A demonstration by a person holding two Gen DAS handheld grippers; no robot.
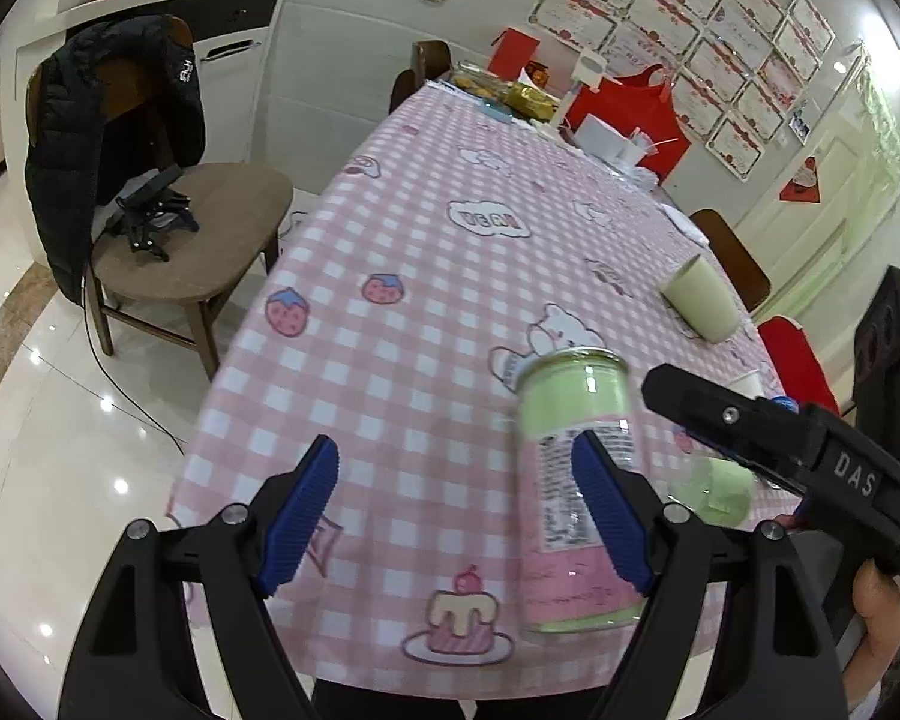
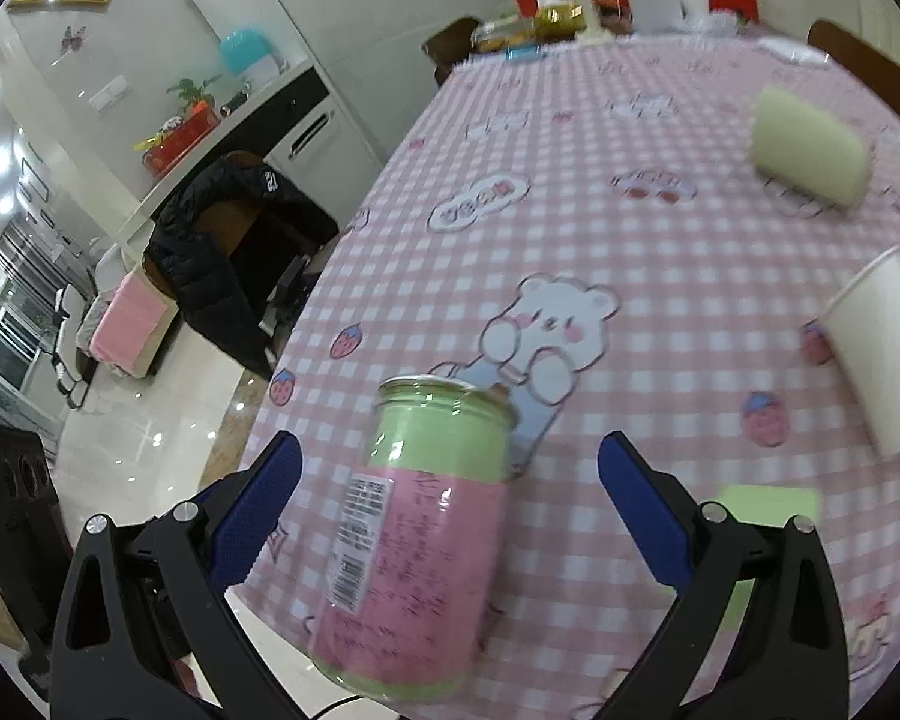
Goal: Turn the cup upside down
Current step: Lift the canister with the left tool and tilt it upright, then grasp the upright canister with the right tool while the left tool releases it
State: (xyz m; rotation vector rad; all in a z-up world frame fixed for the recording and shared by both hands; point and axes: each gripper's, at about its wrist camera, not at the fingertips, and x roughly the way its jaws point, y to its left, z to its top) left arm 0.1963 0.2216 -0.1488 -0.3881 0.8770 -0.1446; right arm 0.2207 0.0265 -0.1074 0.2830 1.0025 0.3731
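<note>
A pale green cup (image 1: 703,299) lies tilted on the pink checked tablecloth (image 1: 426,276) at the far right; in the right wrist view it (image 2: 810,150) lies on its side at upper right. A white paper cup (image 2: 882,354) stands tilted at the right edge. A green and pink can (image 1: 576,480) stands near the table's front edge, also in the right wrist view (image 2: 414,534). My left gripper (image 1: 456,522) is open, its right finger in front of the can. My right gripper (image 2: 450,516) is open around the can, and shows in the left wrist view (image 1: 750,420).
A green lid-like piece (image 1: 717,489) lies by the can; it shows as a green patch (image 2: 774,504) in the right wrist view. Boxes, food and red bags (image 1: 624,108) crowd the table's far end. A chair with a black jacket (image 1: 114,138) stands left of the table.
</note>
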